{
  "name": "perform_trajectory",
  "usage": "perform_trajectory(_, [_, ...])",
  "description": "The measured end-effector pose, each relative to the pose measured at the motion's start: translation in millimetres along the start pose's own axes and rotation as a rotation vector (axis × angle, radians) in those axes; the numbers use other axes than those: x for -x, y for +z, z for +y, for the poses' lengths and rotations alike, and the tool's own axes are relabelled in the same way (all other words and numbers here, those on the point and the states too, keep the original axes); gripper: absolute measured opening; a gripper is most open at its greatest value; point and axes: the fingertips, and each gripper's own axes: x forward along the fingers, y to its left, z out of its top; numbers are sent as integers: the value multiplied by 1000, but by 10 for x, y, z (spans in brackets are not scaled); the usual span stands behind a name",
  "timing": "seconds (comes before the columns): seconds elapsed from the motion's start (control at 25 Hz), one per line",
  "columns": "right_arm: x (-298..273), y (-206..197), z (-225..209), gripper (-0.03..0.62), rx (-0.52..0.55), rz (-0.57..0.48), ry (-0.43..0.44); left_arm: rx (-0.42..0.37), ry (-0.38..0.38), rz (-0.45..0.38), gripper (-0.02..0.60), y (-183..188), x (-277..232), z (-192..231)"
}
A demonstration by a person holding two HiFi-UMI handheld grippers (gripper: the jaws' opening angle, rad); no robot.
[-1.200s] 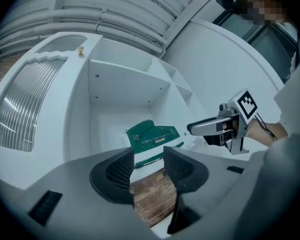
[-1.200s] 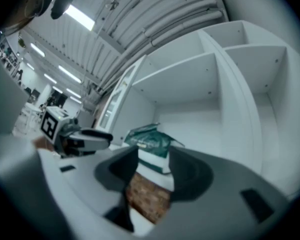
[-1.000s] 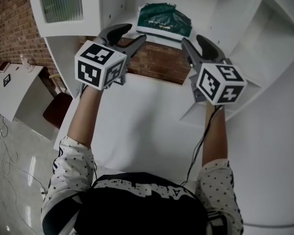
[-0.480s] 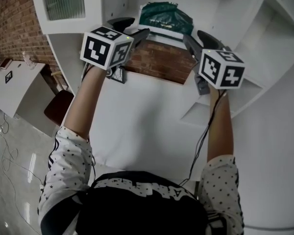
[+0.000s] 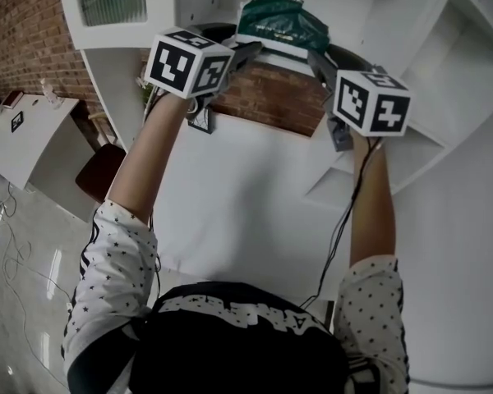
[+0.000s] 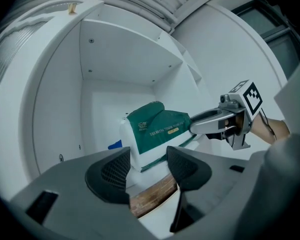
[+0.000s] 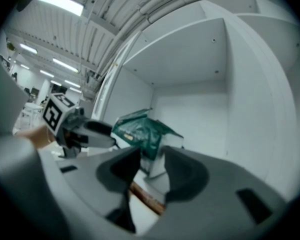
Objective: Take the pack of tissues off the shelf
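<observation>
Green and white, the pack of tissues (image 5: pixel 279 25) lies on the white shelf (image 5: pixel 361 11) overhead in the head view. The left gripper (image 5: pixel 234 43) is at its left end and the right gripper (image 5: pixel 333 56) at its right. In the left gripper view, the left gripper (image 6: pixel 147 166) has its fingers wide apart, and the pack's (image 6: pixel 157 129) near corner shows in the gap, unpressed. In the right gripper view, the right gripper (image 7: pixel 151 164) has its fingers closing, with the pack (image 7: pixel 140 131) between them but not pinched.
</observation>
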Motion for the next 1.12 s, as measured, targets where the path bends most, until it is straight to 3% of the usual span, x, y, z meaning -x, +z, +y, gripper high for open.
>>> perform_trajectory(0.28, [-7,-5,20,127,-6,-4,-11,-12,5,-13,212,17,26,-2])
perform_trajectory(0.52, [20,-33,6,97,-1,-28,-35,-88,30,-22,164,48,84,-50])
perform_trajectory(1.12, [251,-124,79,80,82,-119,-95,-176,55,-86,137,-10,193,-276])
